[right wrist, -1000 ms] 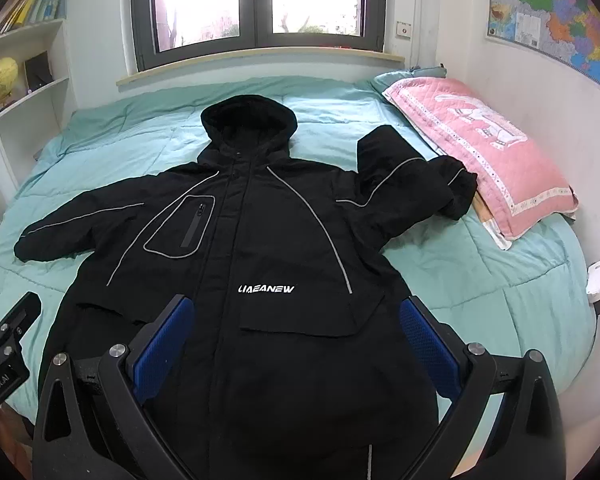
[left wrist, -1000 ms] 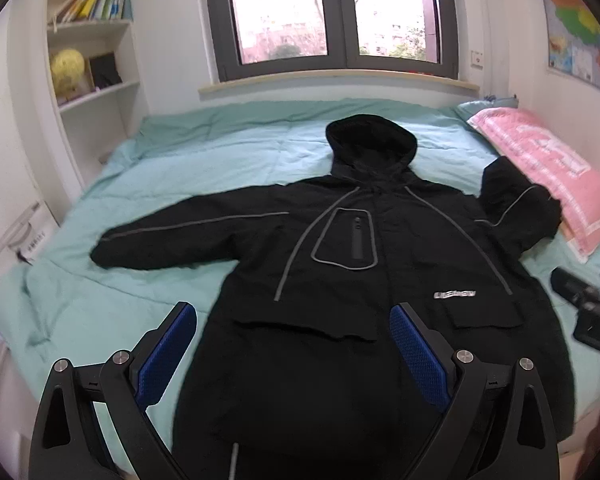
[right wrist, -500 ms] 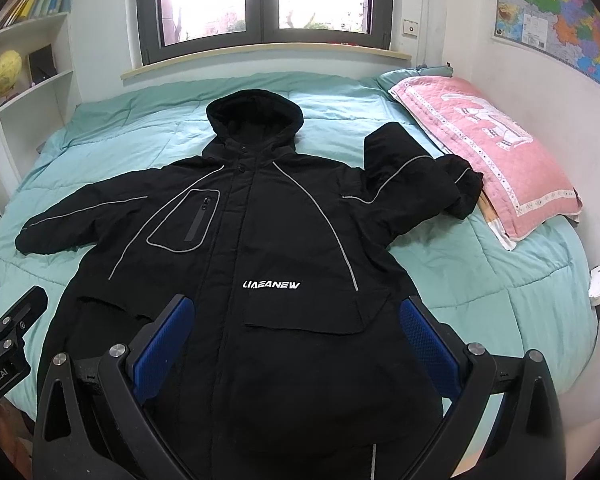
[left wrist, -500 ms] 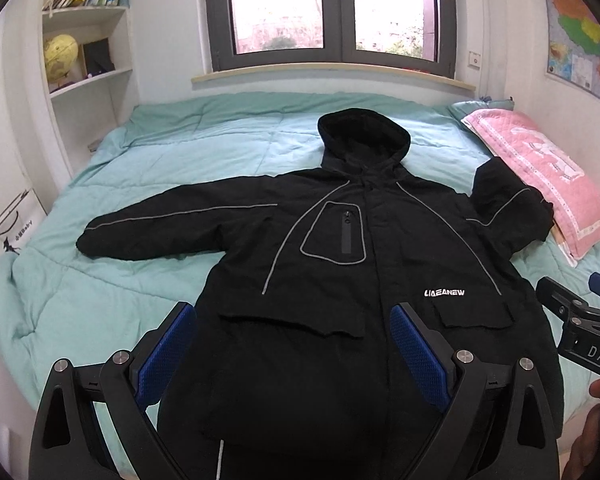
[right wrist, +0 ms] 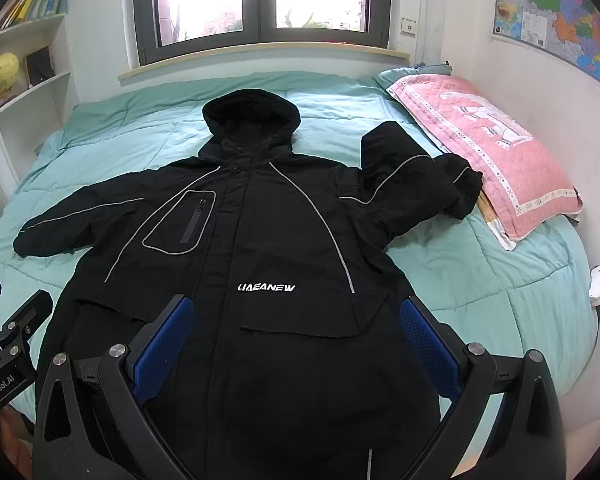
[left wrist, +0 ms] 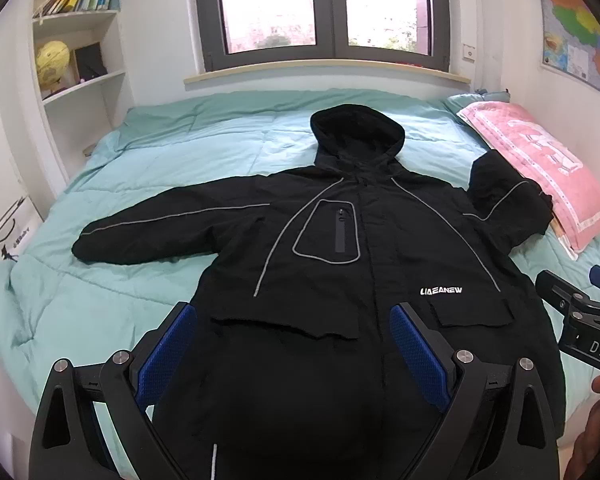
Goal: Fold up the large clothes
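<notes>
While jacket (left wrist: 340, 264) lies flat, views nearer

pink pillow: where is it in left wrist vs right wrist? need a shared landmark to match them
Left wrist view: the pink pillow lies at the right edge, upper middle, beyond the jacket's bent sleeve.
Right wrist view: the pink pillow sits right of centre, upper middle, larger and fully shown, its near corner by the same sleeve cuff.
Shared landmark: the white LIAEANEW logo on the black jacket.
</notes>
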`<state>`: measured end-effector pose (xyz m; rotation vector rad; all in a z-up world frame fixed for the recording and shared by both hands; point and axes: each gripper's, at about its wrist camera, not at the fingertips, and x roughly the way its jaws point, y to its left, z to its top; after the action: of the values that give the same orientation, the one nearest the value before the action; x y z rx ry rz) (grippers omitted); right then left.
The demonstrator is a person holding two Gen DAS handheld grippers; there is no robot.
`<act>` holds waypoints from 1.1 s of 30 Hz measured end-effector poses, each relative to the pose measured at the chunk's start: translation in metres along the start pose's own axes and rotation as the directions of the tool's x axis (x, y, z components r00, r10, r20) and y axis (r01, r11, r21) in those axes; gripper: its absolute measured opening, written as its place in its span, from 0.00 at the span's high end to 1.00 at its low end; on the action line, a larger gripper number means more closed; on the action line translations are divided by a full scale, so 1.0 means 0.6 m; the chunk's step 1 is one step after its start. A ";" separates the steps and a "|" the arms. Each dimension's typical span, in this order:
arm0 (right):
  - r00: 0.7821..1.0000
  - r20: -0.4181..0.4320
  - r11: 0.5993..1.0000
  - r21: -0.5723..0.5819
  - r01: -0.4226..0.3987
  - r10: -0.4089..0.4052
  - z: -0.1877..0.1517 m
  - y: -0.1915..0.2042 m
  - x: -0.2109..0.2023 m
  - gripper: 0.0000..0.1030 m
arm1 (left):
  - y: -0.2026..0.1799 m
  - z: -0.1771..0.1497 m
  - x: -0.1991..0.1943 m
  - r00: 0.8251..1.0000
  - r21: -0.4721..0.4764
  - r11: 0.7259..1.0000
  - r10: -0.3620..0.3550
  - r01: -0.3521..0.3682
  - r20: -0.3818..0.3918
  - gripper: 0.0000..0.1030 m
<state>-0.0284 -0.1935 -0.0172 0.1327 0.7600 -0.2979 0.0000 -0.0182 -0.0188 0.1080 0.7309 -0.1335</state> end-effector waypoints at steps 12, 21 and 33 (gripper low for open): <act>1.000 0.003 1.000 0.000 0.004 -0.004 0.007 -0.009 0.003 0.00 | -0.012 0.014 0.005 1.000 0.018 1.000 -0.009 0.009 0.004 0.05; 0.997 0.072 0.998 0.059 -0.016 0.012 0.022 -0.097 0.037 0.00 | -0.103 0.077 0.059 0.991 0.076 0.988 -0.136 0.135 0.009 0.05; 0.992 0.116 0.961 0.275 0.011 -0.044 0.124 -0.466 0.212 0.12 | -0.353 0.190 0.304 0.900 0.165 0.885 -0.422 0.436 -0.115 0.05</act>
<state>0.0202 -0.5032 -0.0553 0.3628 0.5973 -0.4338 0.1753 -0.2587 -0.0677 0.1296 0.8093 -0.6281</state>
